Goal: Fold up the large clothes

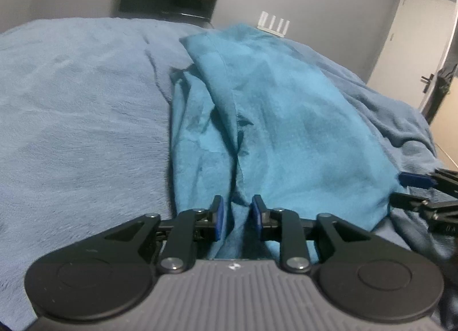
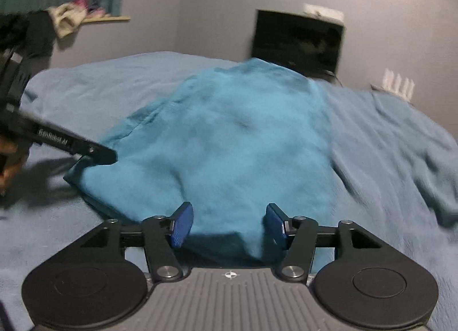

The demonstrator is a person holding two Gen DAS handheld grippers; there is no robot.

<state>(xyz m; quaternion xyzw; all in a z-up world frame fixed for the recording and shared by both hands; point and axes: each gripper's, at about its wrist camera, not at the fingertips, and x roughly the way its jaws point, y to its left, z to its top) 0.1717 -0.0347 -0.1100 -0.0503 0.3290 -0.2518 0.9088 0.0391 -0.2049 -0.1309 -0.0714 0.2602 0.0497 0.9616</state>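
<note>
left gripper [image 1: 237, 218]: jaws parted, straddling near hem | right gripper [image 2: 227, 223]: jaws wide, nothing held | teal garment [image 2: 229, 142]: on bed [image 2: 400, 136], soft, light, limp – I'd pinch hem corners | monitor [image 2: 297, 42] beyond

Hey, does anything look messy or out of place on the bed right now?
The teal garment lies bunched, one layer flopped over another with a deep crease down the middle. The blue blanket beneath is rumpled along its right side. Nothing looks torn or spilled.
</note>
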